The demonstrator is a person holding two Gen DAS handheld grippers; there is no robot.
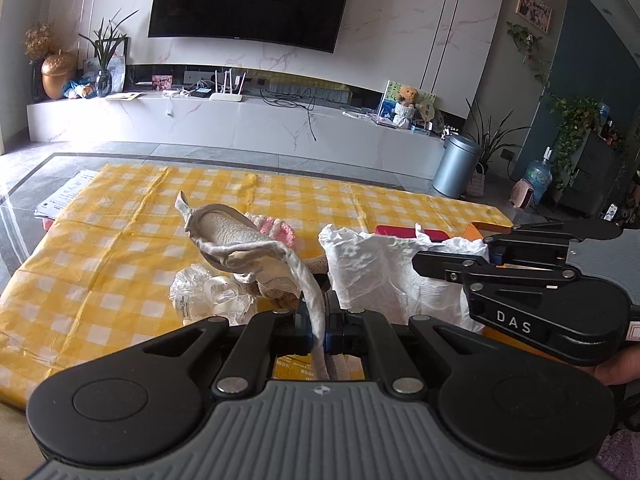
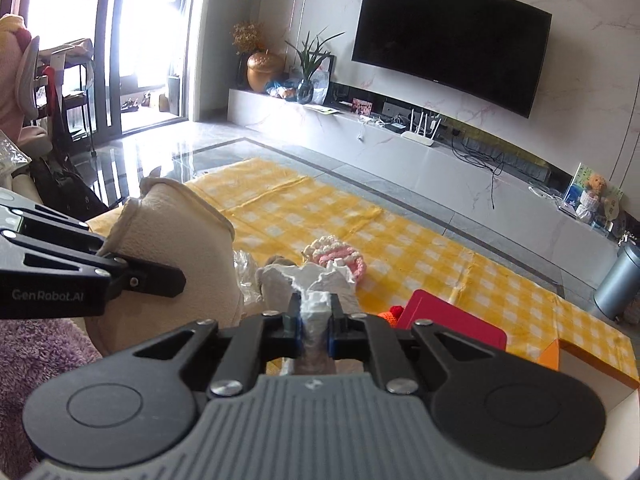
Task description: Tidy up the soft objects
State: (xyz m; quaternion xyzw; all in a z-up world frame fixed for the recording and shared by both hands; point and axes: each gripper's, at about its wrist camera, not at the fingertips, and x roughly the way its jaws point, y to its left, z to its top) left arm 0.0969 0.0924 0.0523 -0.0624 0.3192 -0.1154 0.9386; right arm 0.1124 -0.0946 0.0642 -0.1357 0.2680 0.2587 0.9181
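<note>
Both grippers hold soft items above a yellow checked cloth [image 1: 120,240] that covers a low table. The left gripper [image 1: 318,330] is clamped on the strap of a cream fabric bag [image 1: 236,240], which hangs raised in front of it; in the right view the same bag fills the left side, with the left gripper's fingers beside it. The right gripper [image 2: 316,326] is pinched shut on a bunched edge of white crinkled cloth [image 2: 320,280], which in the left view stands as a broad sheet just right of the bag.

Progress, as judged: the sorting looks to be at an early or middle stage, with two items lifted and neither yet put away. Items left on the cloth: a pink and white knitted piece [image 2: 338,258], a clear plastic wrapper [image 1: 200,292], a brownish plush partly hidden under the bag, and a small orange knit item [image 2: 390,314].

Surroundings: a red box [image 2: 448,320] and an orange-edged box [image 2: 592,364] lie near the right gripper; which of them is the destination cannot be told. The hanging cloth screens the boxes from the left camera, and the two grippers work close together.
</note>
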